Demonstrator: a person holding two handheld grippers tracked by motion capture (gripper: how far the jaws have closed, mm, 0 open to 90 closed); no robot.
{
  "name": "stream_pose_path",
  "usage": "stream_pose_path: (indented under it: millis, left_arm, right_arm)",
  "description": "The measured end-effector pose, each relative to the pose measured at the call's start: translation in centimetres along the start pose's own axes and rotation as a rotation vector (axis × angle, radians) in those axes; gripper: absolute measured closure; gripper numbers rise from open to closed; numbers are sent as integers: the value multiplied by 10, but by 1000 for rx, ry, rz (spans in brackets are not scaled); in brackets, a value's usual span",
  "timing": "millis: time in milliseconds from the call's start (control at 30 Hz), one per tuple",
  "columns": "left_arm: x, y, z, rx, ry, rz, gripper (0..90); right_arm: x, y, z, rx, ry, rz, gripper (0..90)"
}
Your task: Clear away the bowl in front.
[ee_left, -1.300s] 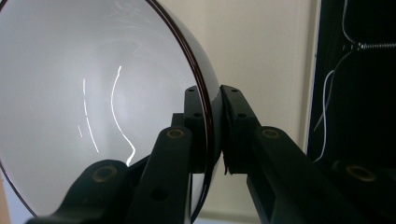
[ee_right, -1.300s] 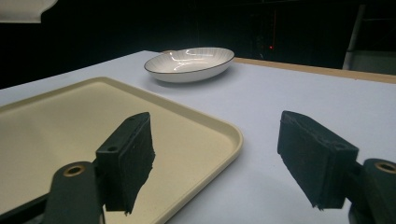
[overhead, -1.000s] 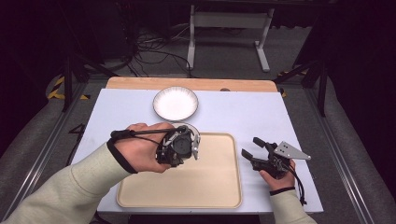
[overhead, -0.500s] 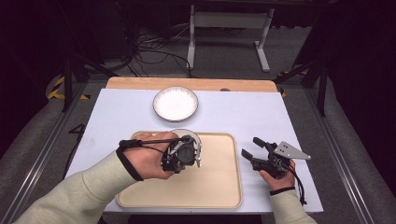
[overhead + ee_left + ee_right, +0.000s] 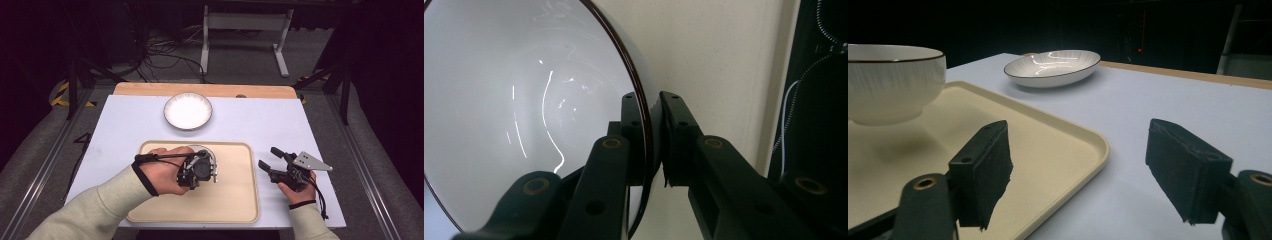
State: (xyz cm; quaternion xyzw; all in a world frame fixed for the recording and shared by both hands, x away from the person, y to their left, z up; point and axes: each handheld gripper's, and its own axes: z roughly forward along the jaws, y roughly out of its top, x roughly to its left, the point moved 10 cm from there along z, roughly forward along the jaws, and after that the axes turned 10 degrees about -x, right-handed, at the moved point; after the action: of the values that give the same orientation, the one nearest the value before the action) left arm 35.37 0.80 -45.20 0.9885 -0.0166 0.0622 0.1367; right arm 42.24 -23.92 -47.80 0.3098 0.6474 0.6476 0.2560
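The left forearm is coming in from 7 o'clock in the high view, its hand wrapped round the left gripper over the back half of the tray. The wrist is bent so that the gripper is pointing toward 3 o'clock. Its fingers are pinching the rim of the bowl, one inside the wall and one outside. The right hand is resting on the surface at 3 o'clock of the tray, holding the right gripper so that it is pointing toward 10 o'clock, with its fingers standing wide apart and nothing between them.

The high view is showing little of the bowl, just a pale curve behind the left gripper. The left gripper view is giving its glossy white inside and dark rim line close up. The right gripper view is showing the bowl from the side at 10 o'clock, ribbed white with a thin dark rim, its mouth facing up and its rim level; a shadow is lying on the tray beneath it, and whether its foot is touching the tray I cannot tell. A round bowl has no long axis.

A white plate is sitting on the surface at 12 o'clock of the tray, well apart from it
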Motion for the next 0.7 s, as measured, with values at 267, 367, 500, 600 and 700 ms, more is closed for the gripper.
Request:
stream_pose_path:
  millis: [267,367,500,600,700]
  left_arm:
    - [-1,-4,11,-2,-35,-14,827]
    - [0,-6,13,-5,-37,-15,827]
    - [-3,-9,19,6,-45,-23,827]
    - [-4,-9,24,13,-51,-19,827]
    - [-7,-9,27,16,-61,-21,827]
  right_arm:
    - [1,0,0,3,2,-4,268]
    - [1,0,0,4,1,-4,269]
    - [1,0,1,5,2,-5,269]
    - [0,-1,1,7,2,-5,268]
    - [1,-1,1,6,2,-7,266]
